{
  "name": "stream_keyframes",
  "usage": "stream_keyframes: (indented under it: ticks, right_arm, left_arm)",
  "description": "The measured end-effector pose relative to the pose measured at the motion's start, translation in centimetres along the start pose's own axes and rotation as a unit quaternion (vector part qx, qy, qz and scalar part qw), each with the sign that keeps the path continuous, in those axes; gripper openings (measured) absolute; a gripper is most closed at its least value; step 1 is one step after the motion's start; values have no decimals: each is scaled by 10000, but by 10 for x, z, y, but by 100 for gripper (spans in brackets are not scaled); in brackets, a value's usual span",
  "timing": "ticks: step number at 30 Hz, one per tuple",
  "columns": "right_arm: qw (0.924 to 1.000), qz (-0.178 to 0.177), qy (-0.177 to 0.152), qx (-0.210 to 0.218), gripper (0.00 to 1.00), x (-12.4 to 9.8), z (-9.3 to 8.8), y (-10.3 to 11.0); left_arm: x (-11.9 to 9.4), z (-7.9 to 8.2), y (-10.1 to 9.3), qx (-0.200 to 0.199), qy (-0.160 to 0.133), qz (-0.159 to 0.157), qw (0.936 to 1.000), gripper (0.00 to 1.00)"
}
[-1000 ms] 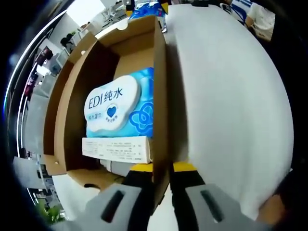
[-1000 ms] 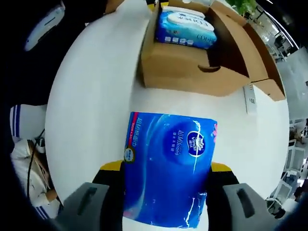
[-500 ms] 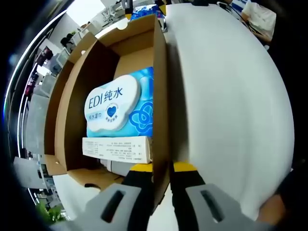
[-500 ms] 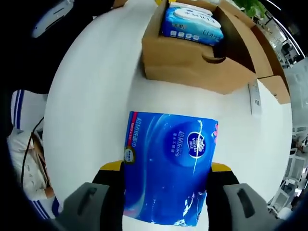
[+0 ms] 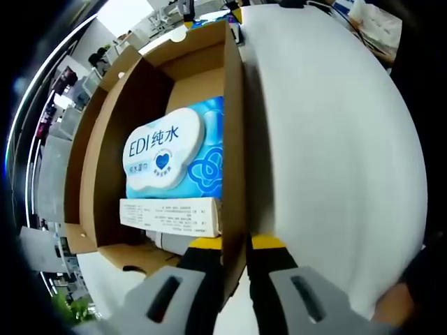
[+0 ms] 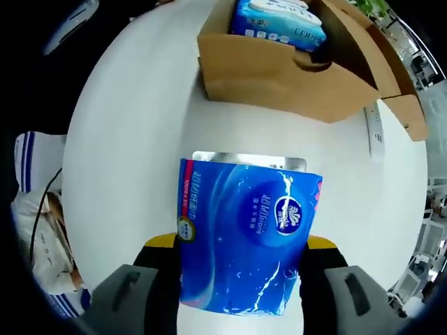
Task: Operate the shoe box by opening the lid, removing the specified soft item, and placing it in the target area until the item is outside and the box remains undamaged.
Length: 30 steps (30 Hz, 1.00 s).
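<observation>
The brown cardboard shoe box [image 5: 112,139] stands open on a white table. My left gripper [image 5: 234,248] is shut on the box's near side wall [image 5: 232,139], one jaw inside and one outside. Inside lie a blue wet-wipes pack [image 5: 174,157] marked EDI and a flat white carton [image 5: 171,216]. In the right gripper view the same box [image 6: 279,66] sits at the top, the wipes pack [image 6: 279,17] showing in it. My right gripper [image 6: 241,255] is shut on a blue soft tissue pack [image 6: 244,237], held over the white table [image 6: 133,139] outside the box.
A white strip-like object [image 6: 375,132] lies on the table to the right of the box. A person's sleeve and clothes [image 6: 35,223] show at the left edge. Office furniture stands beyond the table [image 5: 335,139].
The right gripper has tipped the blue tissue pack so its far end sits lower on the table, and the box has slid slightly up in that view. The left gripper holds still.
</observation>
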State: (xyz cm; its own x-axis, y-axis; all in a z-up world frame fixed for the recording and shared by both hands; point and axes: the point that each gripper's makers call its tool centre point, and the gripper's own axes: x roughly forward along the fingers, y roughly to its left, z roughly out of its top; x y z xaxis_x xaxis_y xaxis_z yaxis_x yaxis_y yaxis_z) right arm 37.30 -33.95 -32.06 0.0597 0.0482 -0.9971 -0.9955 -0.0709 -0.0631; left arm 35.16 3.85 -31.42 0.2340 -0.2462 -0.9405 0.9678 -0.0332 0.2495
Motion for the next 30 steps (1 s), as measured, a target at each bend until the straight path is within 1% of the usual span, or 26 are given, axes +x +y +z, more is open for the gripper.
stream_keyframes:
  ticks: [4,9,16,18,21,25,27,30]
  right_arm:
    - [9999,-96,17,102,68,-3,-1,-2]
    - [9998,-173,-4,104,67,-6,-2,-3]
    - [9987,-397,-29,316,66,-11,-5,-7]
    - [9984,-414,-61,386,64,-15,-6,-7]
    - [9983,-463,-148,323,63,-18,-4,-6]
    - [9973,-567,-206,425,63,-26,0,-7]
    - [9969,-614,-329,362,62,-34,6,-7]
    - [9966,-698,-355,245,62,-43,12,-10]
  left_arm:
    - [0,0,0,-4,3,3,10000,10]
    - [0,0,0,2,13,9,10000,10]
    - [0,0,-1,30,33,15,10000,10]
    - [0,0,0,63,21,21,10000,10]
    - [0,0,-1,44,-27,26,10000,11]
    - [0,1,0,8,-46,8,10000,11]
    - [0,1,0,18,-57,3,10000,11]
    - [0,1,0,25,-49,8,10000,11]
